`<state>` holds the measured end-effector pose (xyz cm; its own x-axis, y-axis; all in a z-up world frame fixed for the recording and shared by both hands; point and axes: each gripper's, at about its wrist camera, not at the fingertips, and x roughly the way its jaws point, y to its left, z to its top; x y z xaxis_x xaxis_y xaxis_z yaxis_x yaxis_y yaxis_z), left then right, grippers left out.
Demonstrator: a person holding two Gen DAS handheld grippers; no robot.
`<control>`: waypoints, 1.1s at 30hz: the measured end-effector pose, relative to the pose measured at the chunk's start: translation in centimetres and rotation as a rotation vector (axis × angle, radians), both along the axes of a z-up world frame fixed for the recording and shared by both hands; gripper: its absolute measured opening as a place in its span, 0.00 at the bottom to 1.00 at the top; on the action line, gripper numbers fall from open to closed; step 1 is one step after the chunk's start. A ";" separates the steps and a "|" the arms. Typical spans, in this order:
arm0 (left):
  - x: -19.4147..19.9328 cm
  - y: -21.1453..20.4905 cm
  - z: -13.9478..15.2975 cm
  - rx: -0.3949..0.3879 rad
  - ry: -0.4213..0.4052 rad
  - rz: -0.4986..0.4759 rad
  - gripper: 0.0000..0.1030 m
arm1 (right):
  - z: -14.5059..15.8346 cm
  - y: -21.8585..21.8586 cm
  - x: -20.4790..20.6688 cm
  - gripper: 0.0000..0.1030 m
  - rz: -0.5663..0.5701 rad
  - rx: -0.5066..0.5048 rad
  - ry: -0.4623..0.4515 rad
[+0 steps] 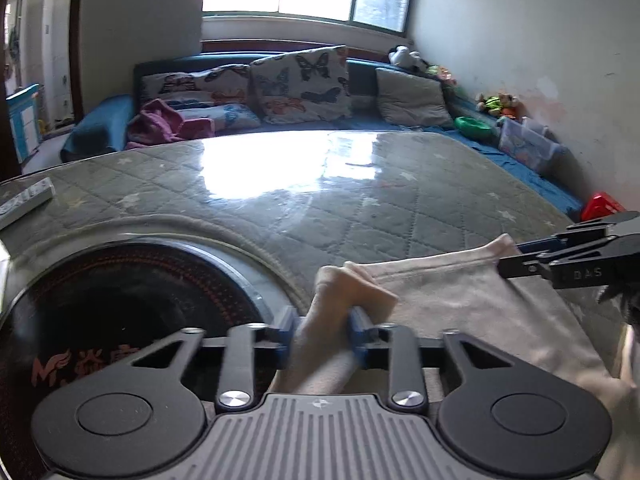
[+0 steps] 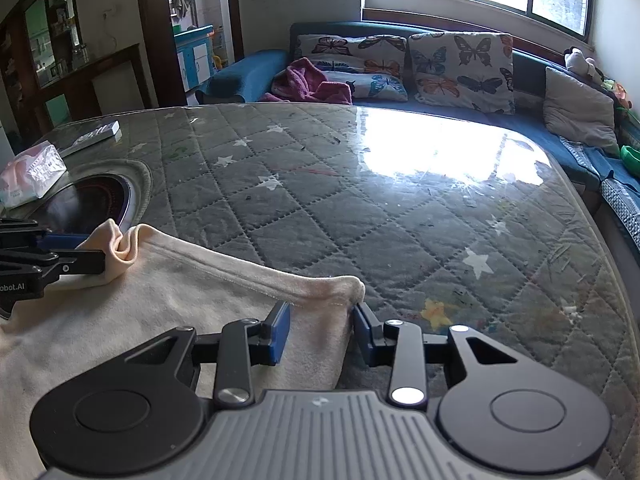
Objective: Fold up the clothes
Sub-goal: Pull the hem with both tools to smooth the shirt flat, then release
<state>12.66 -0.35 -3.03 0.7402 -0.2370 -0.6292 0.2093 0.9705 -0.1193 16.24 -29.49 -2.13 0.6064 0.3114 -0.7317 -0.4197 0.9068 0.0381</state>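
A cream garment (image 2: 168, 304) is spread over the near edge of the quilt-covered table (image 2: 360, 208), its hemmed edge raised between two corners. One corner is bunched and clamped in the left gripper (image 1: 324, 336), beside the round black cooktop (image 1: 120, 300). At the other corner the right gripper (image 2: 320, 332) straddles the cloth, its jaws apart in its own view. The hem is held taut, probably so it can be carried over in a fold.

Quilted star-print table cover (image 2: 360, 208) shines under window glare, with a remote (image 2: 98, 134) and tissue pack (image 2: 30, 176) near the round black cooktop (image 1: 120, 304). Behind, butterfly pillows (image 2: 460, 68), a purple garment (image 2: 308, 84) and a grey cushion (image 1: 412, 98) line the blue sofa (image 2: 248, 74).
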 end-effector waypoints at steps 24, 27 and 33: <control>2.4 5.5 0.0 0.050 0.007 0.296 0.17 | 1.8 1.8 1.3 0.10 0.039 -0.012 -0.074; 0.8 4.7 0.9 0.051 -0.004 0.261 0.23 | 2.4 2.3 -1.3 0.11 0.111 -0.004 -0.056; -4.1 1.5 1.8 0.043 -0.006 0.130 0.23 | 2.7 2.8 -7.7 0.11 0.224 -0.021 -0.026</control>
<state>8.61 1.19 -1.27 0.7666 -0.1116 -0.6323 0.0817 0.9937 -0.0764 8.58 -26.66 0.57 0.5426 0.4250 -0.7246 -0.6111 0.7915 0.0066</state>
